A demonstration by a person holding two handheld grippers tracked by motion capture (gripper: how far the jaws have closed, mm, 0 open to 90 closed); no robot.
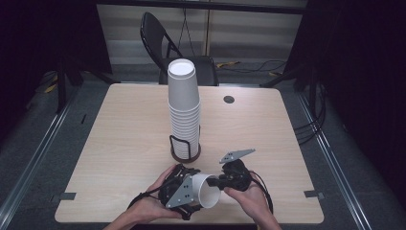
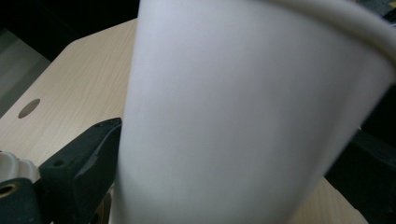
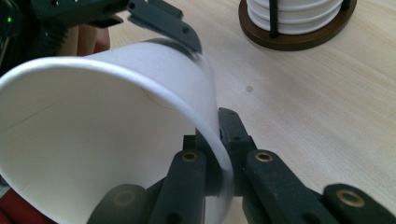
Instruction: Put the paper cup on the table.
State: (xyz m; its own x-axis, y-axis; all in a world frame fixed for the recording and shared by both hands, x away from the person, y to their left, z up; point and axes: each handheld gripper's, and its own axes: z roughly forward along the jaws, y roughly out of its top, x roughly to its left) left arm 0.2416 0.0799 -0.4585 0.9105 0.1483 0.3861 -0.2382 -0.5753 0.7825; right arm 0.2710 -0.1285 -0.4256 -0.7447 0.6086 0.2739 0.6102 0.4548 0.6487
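My left gripper [image 1: 179, 191] & right gripper [image 1: 229, 178]: black bodies w/ brass screws, grey three-cornered plates, black cables trailing.

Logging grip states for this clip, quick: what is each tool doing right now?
Left tool: closed around the body of the white paper cup, which lies sideways.
Right tool: shut on that cup's rim, one jaw inside, one outside.

Near table [image 1: 119, 143] front edge, cup [image 1: 207, 189] on its side between left gripper [image 1: 184, 191] and right gripper [image 1: 222, 181]; behind them, cup stack [image 1: 184, 103] in holder [image 1: 184, 152], chair [image 1: 165, 43] beyond.
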